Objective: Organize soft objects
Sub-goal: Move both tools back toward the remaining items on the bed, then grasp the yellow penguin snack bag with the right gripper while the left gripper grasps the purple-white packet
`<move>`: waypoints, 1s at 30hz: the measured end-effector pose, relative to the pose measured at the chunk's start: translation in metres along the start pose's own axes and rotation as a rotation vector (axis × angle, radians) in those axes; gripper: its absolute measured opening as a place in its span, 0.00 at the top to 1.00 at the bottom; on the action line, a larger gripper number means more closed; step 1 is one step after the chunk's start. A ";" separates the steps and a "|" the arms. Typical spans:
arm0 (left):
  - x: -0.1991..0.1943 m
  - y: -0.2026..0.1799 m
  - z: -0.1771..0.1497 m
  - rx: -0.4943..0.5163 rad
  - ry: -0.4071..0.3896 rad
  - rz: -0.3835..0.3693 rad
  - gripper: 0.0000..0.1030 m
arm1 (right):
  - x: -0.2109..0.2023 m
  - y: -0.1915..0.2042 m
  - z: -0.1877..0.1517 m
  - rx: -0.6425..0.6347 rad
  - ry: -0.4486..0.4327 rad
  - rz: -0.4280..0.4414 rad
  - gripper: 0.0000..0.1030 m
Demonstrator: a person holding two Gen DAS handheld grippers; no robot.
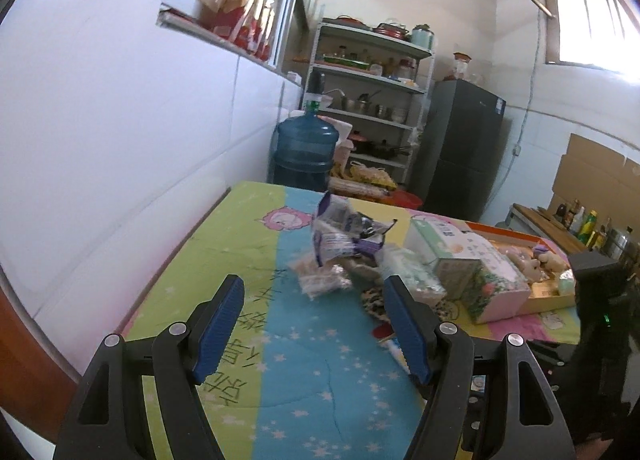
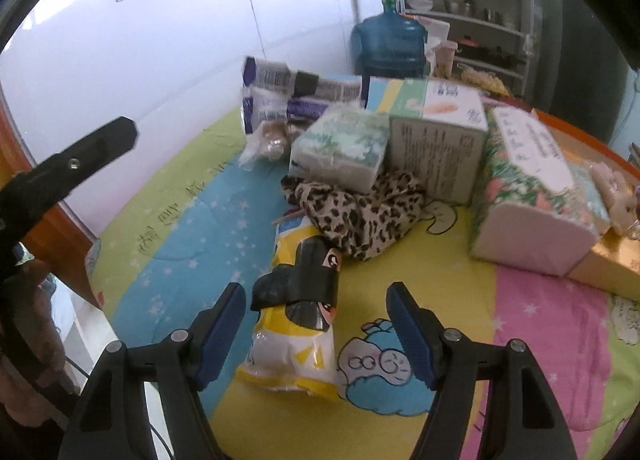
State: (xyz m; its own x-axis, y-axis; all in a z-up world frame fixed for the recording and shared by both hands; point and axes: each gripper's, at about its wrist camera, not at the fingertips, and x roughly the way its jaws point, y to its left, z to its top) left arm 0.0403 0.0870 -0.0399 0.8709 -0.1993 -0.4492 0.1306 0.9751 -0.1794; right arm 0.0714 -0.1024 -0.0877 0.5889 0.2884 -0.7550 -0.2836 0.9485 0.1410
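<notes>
My left gripper [image 1: 314, 314] is open and empty above the colourful quilt [image 1: 312, 372]; its finger also shows at the left of the right wrist view [image 2: 100, 143]. My right gripper [image 2: 316, 318] is open, its jaws on either side of a yellow and white packet [image 2: 292, 324] wrapped in black tape that lies on the quilt. Beyond it lie a leopard-print cloth [image 2: 360, 215], a green tissue pack [image 2: 340, 143], two tissue boxes [image 2: 436, 139] [image 2: 532, 187], a purple and white bag [image 1: 344, 232] and small snack bags [image 1: 320, 276]. Plush toys [image 1: 536, 260] lie in an orange tray [image 1: 552, 296].
A white tiled wall [image 1: 120, 139] runs along the left side of the table. Behind the table stand a blue water jug [image 1: 306, 147], a metal shelf with pots [image 1: 372, 99] and a dark fridge [image 1: 464, 147]. A counter with bottles [image 1: 580, 223] is at the far right.
</notes>
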 end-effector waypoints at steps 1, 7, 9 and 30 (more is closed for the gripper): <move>0.001 0.003 0.000 -0.004 0.001 0.001 0.29 | 0.004 0.000 0.000 0.002 0.005 -0.004 0.29; 0.013 0.013 -0.002 -0.020 0.021 -0.007 0.29 | 0.012 0.005 0.000 -0.008 0.005 -0.006 0.43; 0.017 0.014 -0.003 -0.023 0.029 -0.013 0.29 | 0.013 0.007 -0.001 -0.014 0.001 0.003 0.48; 0.144 -0.005 0.064 0.132 0.198 -0.300 0.29 | -0.031 0.017 -0.012 -0.099 -0.069 0.201 0.56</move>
State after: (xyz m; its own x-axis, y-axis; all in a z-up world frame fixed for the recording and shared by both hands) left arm 0.1953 0.0601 -0.0472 0.6783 -0.4799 -0.5564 0.4369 0.8723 -0.2198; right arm 0.0395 -0.0966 -0.0697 0.5624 0.4813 -0.6724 -0.4710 0.8548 0.2179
